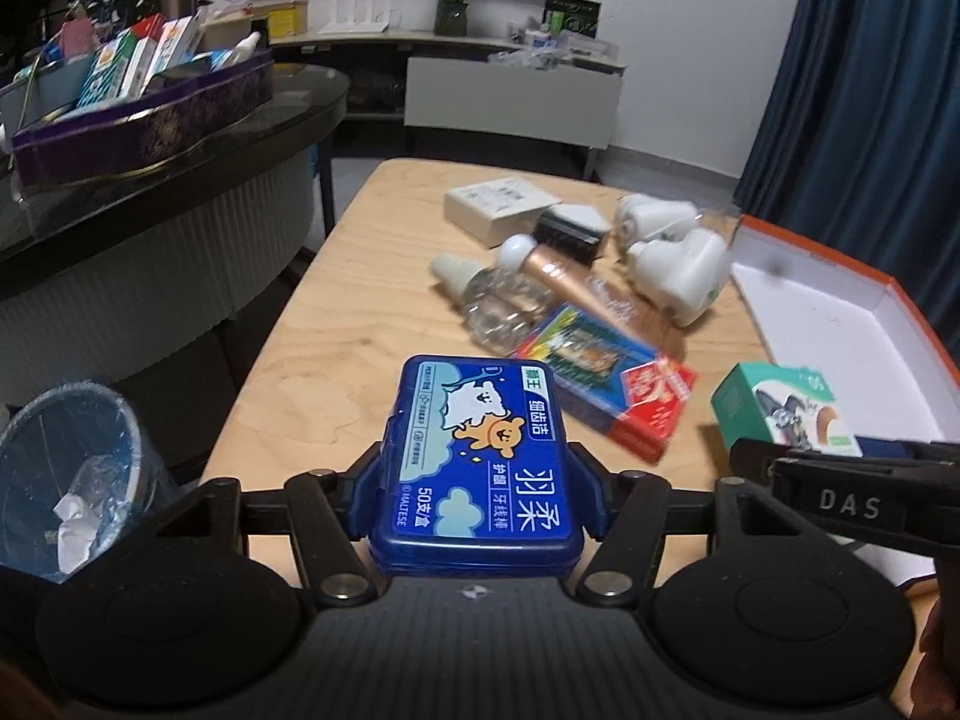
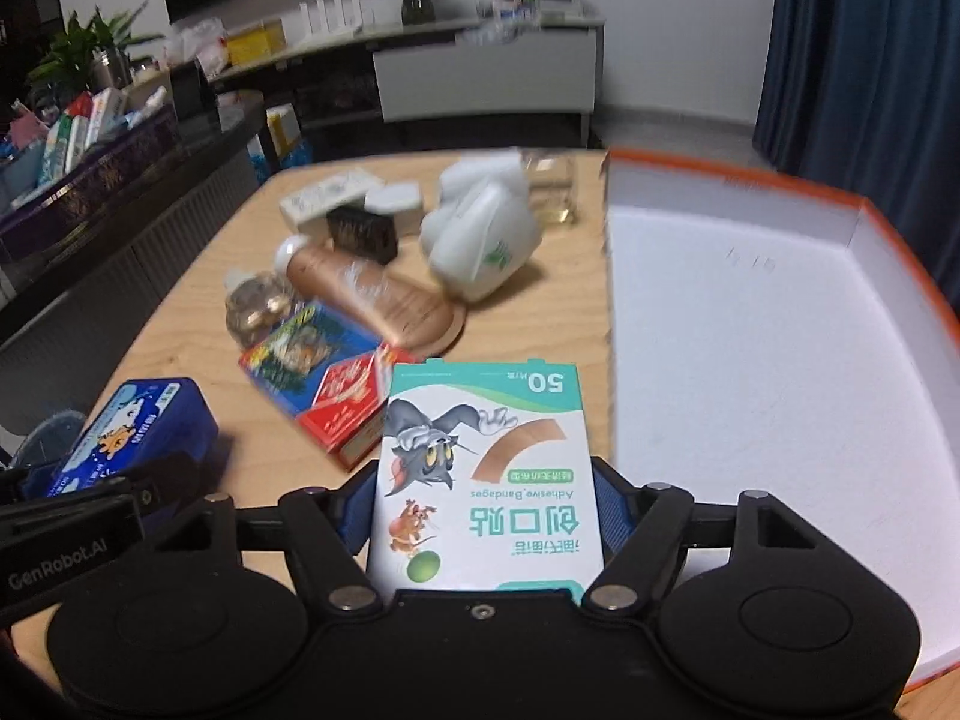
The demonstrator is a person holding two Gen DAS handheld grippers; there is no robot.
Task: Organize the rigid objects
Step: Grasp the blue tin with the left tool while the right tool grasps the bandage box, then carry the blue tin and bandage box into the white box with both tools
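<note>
Above the near edge of the wooden table (image 1: 360, 276), a blue floss box (image 1: 480, 468) marked "MALTESE" and "50" is pinched by the left gripper (image 1: 477, 495); a bandage box (image 2: 489, 480) printed "Adhesive Bandages" and "50" is clamped by the right gripper (image 2: 486, 516), just beside the orange-rimmed tray (image 2: 900, 252); "DAS" and "GenRobot.AI" are read on the grippers' sides.

The left tool (image 1: 474, 468) is matte black, with two round discs flanking a ribbed centre plate and silver screws at the pivots of its angled link bars. Blue pads (image 1: 375, 480) line its fingers. The right tool (image 2: 486, 480) has the same build. Beside the discs, one side bar reads "DAS", another "GenRobot.AI".
</note>
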